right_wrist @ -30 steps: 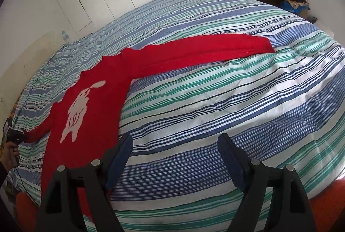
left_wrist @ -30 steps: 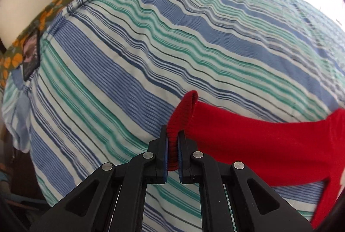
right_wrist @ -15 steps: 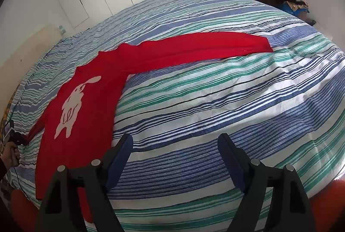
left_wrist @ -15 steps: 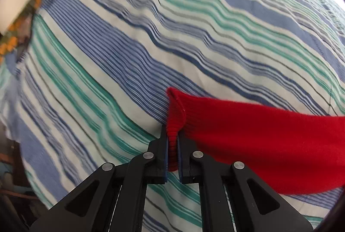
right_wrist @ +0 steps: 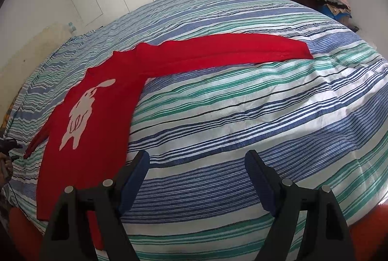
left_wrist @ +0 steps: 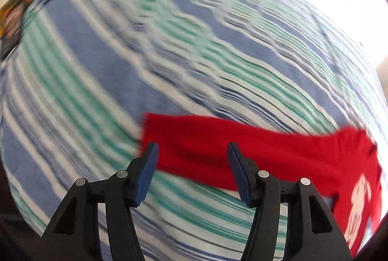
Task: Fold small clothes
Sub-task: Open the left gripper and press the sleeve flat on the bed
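Left gripper: jaws opening, nothing pinched; the sweater's left sleeve cuff lies flat just beyond them.
Right gripper: jaws spread wide, empty, over bare striped bedspread beside the sweater's hem.
Red sweater: face up on the bedspread, rabbit motif showing.
Far sleeve: stretched straight out from the sweater's shoulder.
Doing it well: probably pull clear without dragging the cuff, then fold each sleeve across the sweater's chest.

Striped bedspread lies open around the flat red sweater.
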`<state>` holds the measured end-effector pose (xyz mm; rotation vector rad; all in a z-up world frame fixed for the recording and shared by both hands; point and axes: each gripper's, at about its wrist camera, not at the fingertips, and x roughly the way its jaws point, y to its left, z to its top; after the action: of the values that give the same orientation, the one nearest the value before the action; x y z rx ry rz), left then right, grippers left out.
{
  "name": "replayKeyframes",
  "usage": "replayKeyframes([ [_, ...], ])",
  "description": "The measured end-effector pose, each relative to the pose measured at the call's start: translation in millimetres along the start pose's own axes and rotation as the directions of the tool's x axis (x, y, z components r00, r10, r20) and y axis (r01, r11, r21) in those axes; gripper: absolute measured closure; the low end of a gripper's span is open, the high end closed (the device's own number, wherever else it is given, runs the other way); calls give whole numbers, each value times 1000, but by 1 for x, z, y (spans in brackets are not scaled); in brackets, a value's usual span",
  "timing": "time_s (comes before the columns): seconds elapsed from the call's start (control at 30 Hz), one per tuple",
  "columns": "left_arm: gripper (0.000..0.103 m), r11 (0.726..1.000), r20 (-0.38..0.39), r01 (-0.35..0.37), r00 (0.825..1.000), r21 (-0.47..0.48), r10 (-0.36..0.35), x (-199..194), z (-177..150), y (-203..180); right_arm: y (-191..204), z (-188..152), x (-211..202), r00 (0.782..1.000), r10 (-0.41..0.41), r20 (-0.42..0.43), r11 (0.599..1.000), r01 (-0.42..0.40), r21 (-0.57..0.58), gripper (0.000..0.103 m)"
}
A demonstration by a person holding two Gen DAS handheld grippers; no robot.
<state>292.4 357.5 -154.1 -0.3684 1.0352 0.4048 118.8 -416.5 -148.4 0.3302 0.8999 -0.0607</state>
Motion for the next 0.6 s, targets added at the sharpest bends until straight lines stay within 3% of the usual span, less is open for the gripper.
replayKeyframes([
  [0.1, 44, 998, -20, 5, 1000, 62, -4, 19, -7, -37, 4, -1, 1, 1000, -3, -3, 1000, 3, -17, 23],
  [0.17, 49, 996, -65, -60, 996, 65, 64, 39, -14, -45, 6, -2, 0, 1000, -6, -1, 1000, 6, -27, 23],
  [0.2, 54, 984, -112, -152, 981, 88, 161, 54, -20, -44, 7, -2, -1, 1000, -7, 1, 999, 8, -31, 23],
  [0.23, 58, 975, -142, -199, 967, 100, 212, 62, -24, -39, 8, -2, -1, 1000, -8, 3, 999, 8, -33, 23],
  [0.3, 58, 965, -130, -237, 959, 116, 251, 60, -28, -31, 7, -2, -3, 1000, -7, 5, 999, 7, -33, 23],
  [0.4, 57, 931, -119, -326, 931, 165, 346, 52, -28, -28, 4, -1, -4, 1000, -2, 10, 1000, 3, -20, 23],
  [0.47, 52, 940, -121, -318, 935, 124, 333, 43, -26, -18, 2, 0, -1, 1000, 2, 2, 1000, -2, -9, 23],
  [0.53, 50, 953, -109, -292, 948, 84, 300, 30, -25, -15, 0, 0, 1, 1000, 13, -7, 1000, -13, 4, 23],
  [0.6, 41, 963, -68, -254, 963, 92, 261, 13, -27, -23, 0, 0, 0, 1000, 17, -2, 1000, -17, 6, 23],
])
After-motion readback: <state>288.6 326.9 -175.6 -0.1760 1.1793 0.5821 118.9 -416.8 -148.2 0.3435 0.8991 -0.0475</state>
